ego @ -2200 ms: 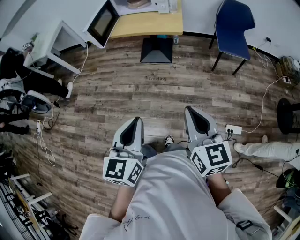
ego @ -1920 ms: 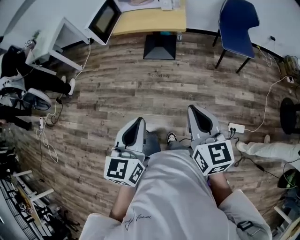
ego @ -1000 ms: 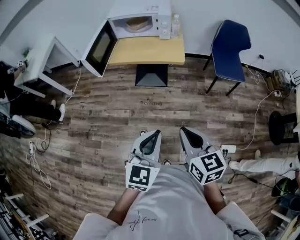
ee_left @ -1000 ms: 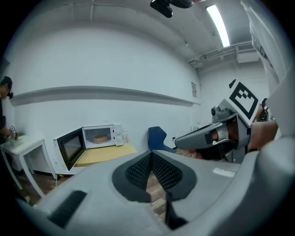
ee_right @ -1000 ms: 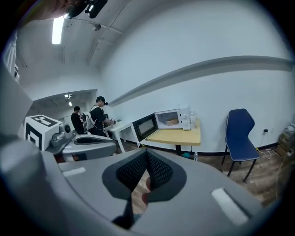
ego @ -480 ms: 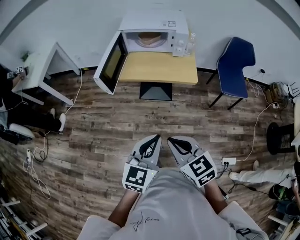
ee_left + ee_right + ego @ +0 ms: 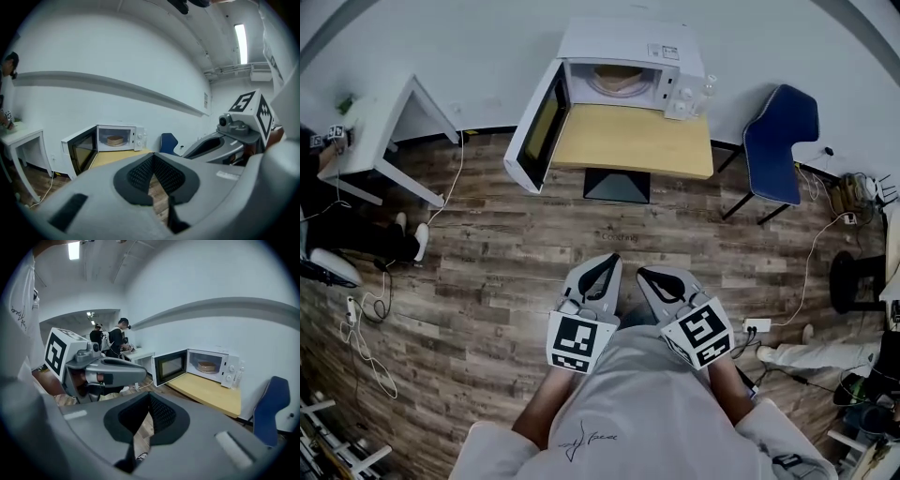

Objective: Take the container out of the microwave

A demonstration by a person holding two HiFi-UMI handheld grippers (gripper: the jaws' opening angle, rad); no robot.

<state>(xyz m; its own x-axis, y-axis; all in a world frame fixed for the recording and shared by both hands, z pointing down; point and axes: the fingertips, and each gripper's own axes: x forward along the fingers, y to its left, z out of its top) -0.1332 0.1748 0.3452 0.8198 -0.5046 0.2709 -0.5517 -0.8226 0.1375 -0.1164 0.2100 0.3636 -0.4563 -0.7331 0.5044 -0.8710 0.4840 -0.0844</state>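
A white microwave (image 7: pixel 623 66) stands at the back of a yellow table (image 7: pixel 633 141), its door (image 7: pixel 539 127) swung open to the left. Inside sits a round tan container (image 7: pixel 617 80), also visible as the container (image 7: pixel 115 139) in the left gripper view and the container (image 7: pixel 206 365) in the right gripper view. My left gripper (image 7: pixel 605 267) and right gripper (image 7: pixel 652 277) are held side by side over the wooden floor, well short of the table. Both are shut with nothing in them. Each gripper view shows its own closed pads, left gripper (image 7: pixel 153 157) and right gripper (image 7: pixel 150 399).
A blue chair (image 7: pixel 780 141) stands right of the table, a white desk (image 7: pixel 375 131) to its left. A clear bottle (image 7: pixel 705 94) sits beside the microwave. Cables and a power strip (image 7: pixel 759 325) lie on the floor at right. People (image 7: pixel 117 341) stand by the desk.
The microwave and table have come fully into the head view and closer. Both grippers have drawn together in front of me and stayed shut.
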